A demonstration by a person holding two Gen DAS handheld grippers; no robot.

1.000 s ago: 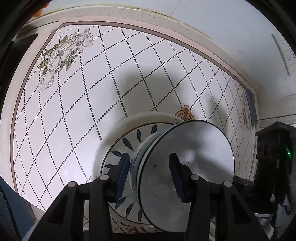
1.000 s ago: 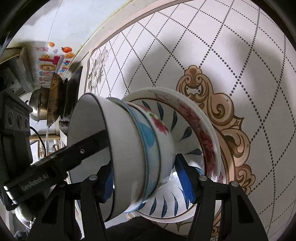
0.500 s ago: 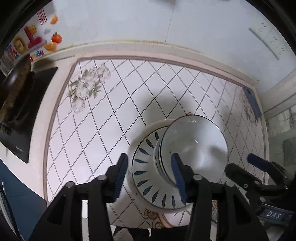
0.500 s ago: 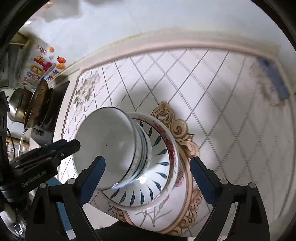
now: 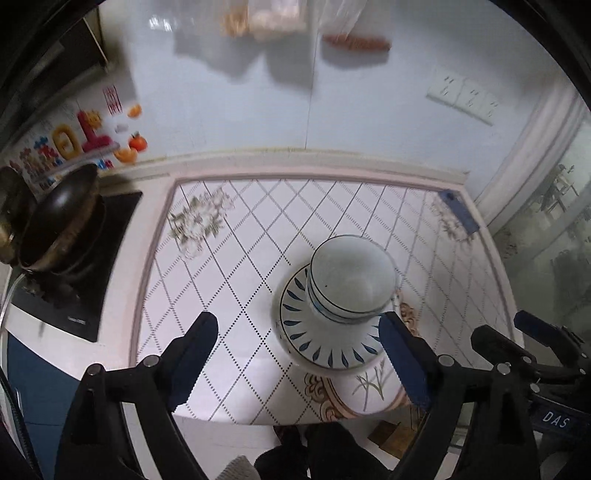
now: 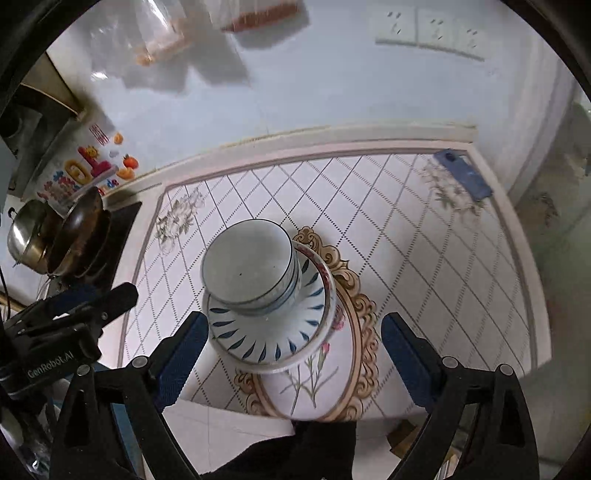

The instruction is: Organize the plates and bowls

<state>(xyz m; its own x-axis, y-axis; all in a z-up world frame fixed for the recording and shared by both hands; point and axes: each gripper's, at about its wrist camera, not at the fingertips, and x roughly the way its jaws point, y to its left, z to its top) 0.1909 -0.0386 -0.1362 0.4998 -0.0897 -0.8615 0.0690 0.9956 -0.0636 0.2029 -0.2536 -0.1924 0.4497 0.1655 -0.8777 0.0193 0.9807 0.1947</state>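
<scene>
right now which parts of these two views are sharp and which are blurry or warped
Left wrist view: the stacked bowls are fairly sharp, the hanging bags smeared, the counter edge bowed by the fisheye, corners black. Right wrist view: the bowls are crisp, the bags and the wall sockets soft, and the tiled counter bulges.

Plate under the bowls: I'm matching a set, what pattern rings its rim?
Dark blue leaf-shaped strokes radiating on white on the plate; clearest in the right wrist view.
</scene>
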